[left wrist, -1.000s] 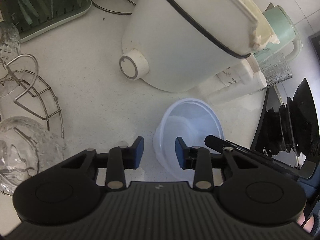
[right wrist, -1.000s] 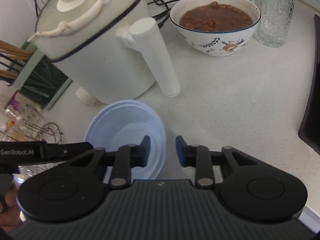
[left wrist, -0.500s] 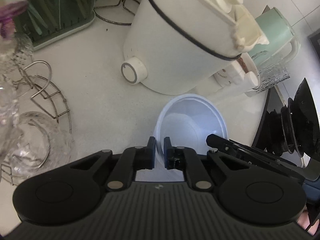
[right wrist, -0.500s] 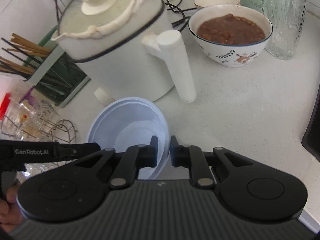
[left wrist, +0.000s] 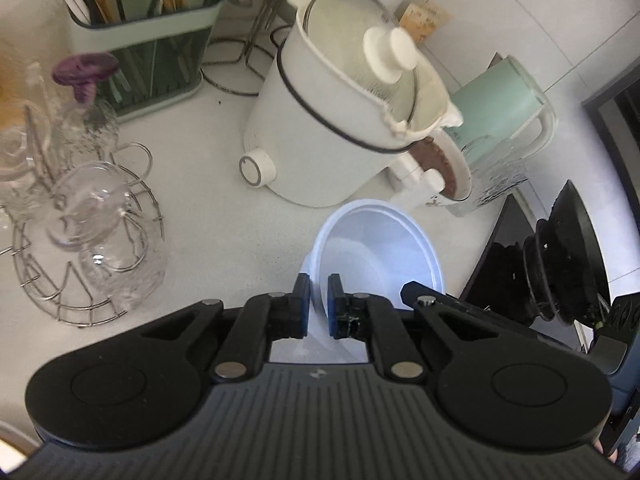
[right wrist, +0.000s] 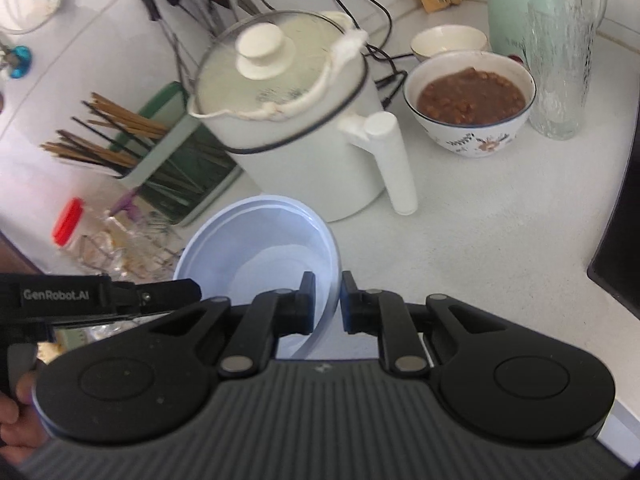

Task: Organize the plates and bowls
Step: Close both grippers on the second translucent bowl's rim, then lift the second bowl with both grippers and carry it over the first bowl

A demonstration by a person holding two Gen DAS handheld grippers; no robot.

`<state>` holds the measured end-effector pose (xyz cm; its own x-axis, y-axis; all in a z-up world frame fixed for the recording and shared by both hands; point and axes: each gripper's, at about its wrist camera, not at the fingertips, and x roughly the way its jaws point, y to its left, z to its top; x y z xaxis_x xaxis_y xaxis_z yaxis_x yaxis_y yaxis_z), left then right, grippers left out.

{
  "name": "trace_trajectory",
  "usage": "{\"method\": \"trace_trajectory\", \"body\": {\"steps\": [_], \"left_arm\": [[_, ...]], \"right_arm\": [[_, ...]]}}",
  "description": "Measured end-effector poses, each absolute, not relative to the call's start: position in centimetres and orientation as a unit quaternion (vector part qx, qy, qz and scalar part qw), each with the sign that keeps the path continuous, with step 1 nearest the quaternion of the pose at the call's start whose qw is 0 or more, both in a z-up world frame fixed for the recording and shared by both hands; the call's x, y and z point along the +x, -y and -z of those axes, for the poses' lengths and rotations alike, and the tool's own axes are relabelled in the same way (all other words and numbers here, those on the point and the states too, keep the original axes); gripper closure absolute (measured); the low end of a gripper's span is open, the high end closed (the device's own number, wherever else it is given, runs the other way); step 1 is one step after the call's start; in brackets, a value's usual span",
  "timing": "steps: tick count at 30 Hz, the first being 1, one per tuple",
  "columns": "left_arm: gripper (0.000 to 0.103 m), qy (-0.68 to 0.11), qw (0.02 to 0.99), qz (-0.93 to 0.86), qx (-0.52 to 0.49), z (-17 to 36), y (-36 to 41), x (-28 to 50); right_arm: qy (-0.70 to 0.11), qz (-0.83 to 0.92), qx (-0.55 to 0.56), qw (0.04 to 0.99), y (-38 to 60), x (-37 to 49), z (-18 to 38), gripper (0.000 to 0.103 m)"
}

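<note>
A pale blue translucent plastic bowl [left wrist: 376, 248] is held off the white counter by both grippers. My left gripper [left wrist: 319, 306] is shut on its near left rim. My right gripper [right wrist: 327, 302] is shut on the bowl's [right wrist: 260, 256] right rim, one finger inside and one outside. The right gripper's finger shows in the left wrist view [left wrist: 424, 300]. A patterned ceramic bowl of brown bean soup [right wrist: 470, 100] stands at the back right, with a small cream bowl [right wrist: 448, 40] behind it.
A white electric kettle [right wrist: 296, 120] stands just behind the blue bowl. A green chopstick holder [left wrist: 148, 40], a wire rack with glass cups [left wrist: 92, 236], a mint jug [right wrist: 532, 4], a ribbed glass [right wrist: 558, 68] and a black cooktop edge [right wrist: 616, 232] surround it.
Both grippers closed on the blue bowl's rim, then lifted it; the counter and kettle now look farther away and more of the back wall shows.
</note>
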<state>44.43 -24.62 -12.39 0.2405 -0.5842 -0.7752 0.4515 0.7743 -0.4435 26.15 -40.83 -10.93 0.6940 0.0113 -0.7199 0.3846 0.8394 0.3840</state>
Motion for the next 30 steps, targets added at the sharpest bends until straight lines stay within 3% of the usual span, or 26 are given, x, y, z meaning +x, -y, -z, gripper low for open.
{"method": "trace_trajectory", "body": {"steps": [18, 30], "left_arm": [[0.093, -0.487, 0.800, 0.332, -0.110, 8.8, 19.0, 38.5], [0.093, -0.499, 0.799, 0.306, -0.139, 9.5, 14.5, 36.4]], "right_arm": [[-0.353, 0.078, 0.241, 0.901, 37.3, 22.1, 6.7, 0.086], [-0.376, 0.047, 0.214, 0.900, 34.2, 21.8, 6.4, 0.086]]}}
